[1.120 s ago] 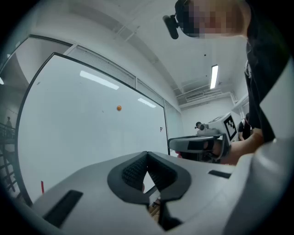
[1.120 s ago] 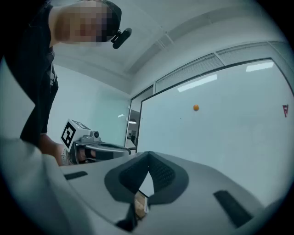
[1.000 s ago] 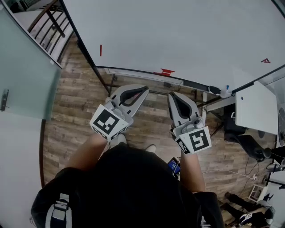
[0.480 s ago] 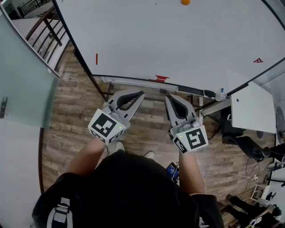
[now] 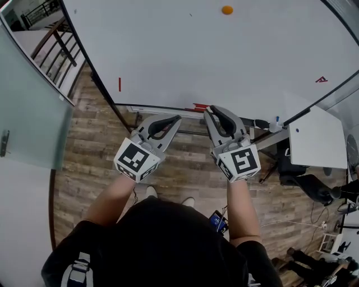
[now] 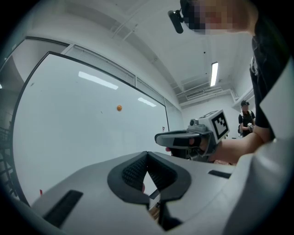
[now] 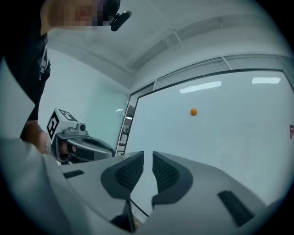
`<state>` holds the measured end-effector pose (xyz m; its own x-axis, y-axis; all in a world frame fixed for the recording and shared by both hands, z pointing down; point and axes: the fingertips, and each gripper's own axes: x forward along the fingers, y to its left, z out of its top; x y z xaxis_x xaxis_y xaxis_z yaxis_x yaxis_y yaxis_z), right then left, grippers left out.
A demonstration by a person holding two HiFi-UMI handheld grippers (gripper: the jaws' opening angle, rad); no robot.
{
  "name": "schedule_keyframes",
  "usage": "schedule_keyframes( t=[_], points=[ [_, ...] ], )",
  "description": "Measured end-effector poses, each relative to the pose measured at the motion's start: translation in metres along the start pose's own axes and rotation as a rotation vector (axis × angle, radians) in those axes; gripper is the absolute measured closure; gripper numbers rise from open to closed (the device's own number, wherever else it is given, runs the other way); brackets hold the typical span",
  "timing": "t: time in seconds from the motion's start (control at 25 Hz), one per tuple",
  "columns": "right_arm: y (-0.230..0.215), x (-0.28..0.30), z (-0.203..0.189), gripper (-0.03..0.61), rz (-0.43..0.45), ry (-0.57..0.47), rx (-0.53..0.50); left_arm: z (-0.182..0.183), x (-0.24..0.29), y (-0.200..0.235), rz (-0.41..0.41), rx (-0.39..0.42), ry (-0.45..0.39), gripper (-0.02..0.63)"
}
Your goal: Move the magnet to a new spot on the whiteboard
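Note:
A small round orange magnet sticks high on the whiteboard; it also shows as the magnet in the left gripper view and the magnet in the right gripper view. Both grippers are held side by side below the board's lower edge, well short of the magnet. My left gripper is shut with nothing in it. The jaws of my right gripper are opening, a narrow gap between them, and nothing lies in it.
A red mark sits low on the board's left, a red scribble at its right. The board's tray runs along its bottom edge, with something red on it. A glass partition stands left, a white desk right, wooden floor below.
Both grippers have risen toward the board's lower edge, the right one farther. The view has tilted up, bringing the orange magnet into sight. The right jaws have parted slightly.

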<state>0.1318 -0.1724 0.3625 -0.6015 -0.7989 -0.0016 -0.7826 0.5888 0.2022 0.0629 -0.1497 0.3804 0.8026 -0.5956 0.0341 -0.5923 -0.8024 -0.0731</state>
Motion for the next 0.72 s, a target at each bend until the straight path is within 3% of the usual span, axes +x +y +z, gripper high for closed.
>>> schedule_keyframes(
  t=[0.36,0.72],
  points=[
    [-0.056,0.053,0.041,0.492,-0.108,-0.011,-0.186,0.026,0.023,0.033,0.029,0.041,-0.023,0.611],
    [-0.092,0.095,0.077,0.434,-0.219,-0.125,-0.264,0.047,0.051,0.073,0.089,0.075,-0.075,0.611]
  ],
)
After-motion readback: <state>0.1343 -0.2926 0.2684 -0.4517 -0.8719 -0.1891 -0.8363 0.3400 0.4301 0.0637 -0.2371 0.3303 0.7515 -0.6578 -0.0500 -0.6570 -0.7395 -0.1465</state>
